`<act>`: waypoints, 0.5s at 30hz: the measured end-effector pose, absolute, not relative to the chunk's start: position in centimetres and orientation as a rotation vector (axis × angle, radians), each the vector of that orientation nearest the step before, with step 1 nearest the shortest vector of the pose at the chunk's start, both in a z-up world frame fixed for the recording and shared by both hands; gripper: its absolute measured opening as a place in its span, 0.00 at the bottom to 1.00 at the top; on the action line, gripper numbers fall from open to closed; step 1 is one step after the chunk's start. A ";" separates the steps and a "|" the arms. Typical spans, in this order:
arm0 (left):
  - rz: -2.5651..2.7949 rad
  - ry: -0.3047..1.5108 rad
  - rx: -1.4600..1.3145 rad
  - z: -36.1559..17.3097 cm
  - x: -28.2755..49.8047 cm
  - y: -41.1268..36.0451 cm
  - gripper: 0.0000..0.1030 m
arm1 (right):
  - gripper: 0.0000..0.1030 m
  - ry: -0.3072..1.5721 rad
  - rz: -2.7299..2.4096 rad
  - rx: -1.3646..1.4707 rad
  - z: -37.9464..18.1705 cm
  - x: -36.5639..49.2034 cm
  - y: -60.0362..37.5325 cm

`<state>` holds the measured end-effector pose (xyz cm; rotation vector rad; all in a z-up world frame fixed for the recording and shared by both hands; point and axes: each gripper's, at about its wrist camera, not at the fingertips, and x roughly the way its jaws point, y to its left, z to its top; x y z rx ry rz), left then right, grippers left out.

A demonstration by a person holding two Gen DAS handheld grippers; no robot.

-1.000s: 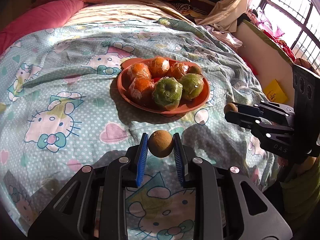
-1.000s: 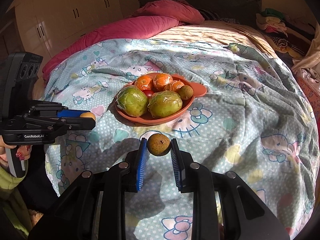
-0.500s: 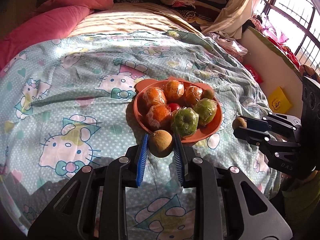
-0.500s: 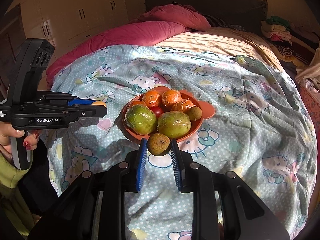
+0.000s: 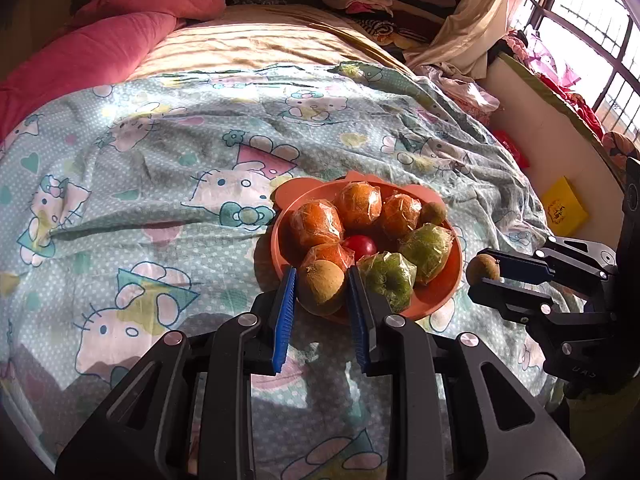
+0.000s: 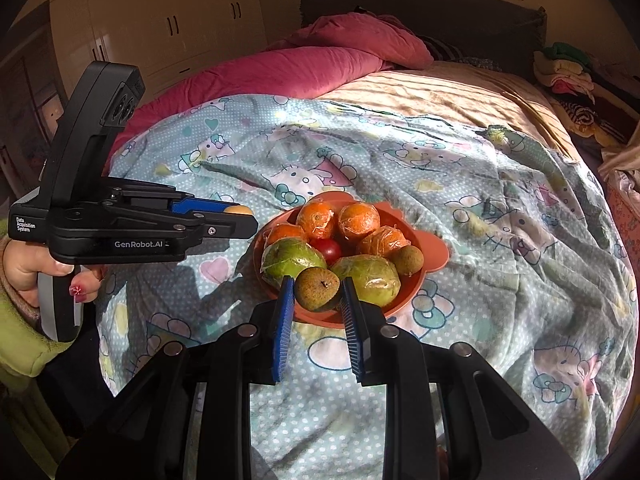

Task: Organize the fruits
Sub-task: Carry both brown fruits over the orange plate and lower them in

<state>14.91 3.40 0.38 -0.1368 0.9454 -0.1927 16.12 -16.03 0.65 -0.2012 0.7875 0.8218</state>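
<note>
- Our left gripper (image 5: 322, 286) is closed on a round brown fruit (image 5: 321, 287), which sits snug between the two blue pads (image 5: 283, 312).
- This brown fruit hangs over the near rim of the orange plate (image 5: 456, 268), right by a wrapped orange and a wrapped green fruit.
- Our right gripper (image 6: 316, 290) is closed on another brown fruit (image 6: 317, 288). This one shows a small dark dimple on its front.
- It too hangs over the near rim of the plate (image 6: 434, 258), between two big green fruits (image 6: 292, 262) in clear wrap.
- From the left wrist view we see the right gripper off to the right side, with its little brown fruit (image 5: 483, 270) poking out at the tip, just beside the plate.
- From the right wrist view we see the left gripper on the left side, held by a hand (image 6: 40, 268) with a red painted nail. Only a bit of its fruit peeks out at the tip.
- On the plate lie four oranges (image 6: 359, 221) in shiny wrap, a small red fruit (image 6: 329, 249) in the middle, and one more small brown fruit (image 6: 407, 260) at the far right edge.
- The plate sits on a light blue blanket (image 6: 500, 220) with cartoon cats and hearts on it.
- Past the blanket are a tan sheet (image 5: 256, 46) and a pink quilt (image 6: 304, 68) rolled up by the head of the bed.
- White closet doors (image 6: 172, 20) stand behind the bed on one side, and a sunny window (image 5: 588, 24) is on the other.
- A yellow box (image 5: 564, 210) lies low down beside the bed.
</note>
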 end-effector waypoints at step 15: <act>-0.170 0.972 -0.147 -1.4 18.2 4.3 0.17 | 0.22 0.801 0.831 -0.207 -0.1 16.5 -15.5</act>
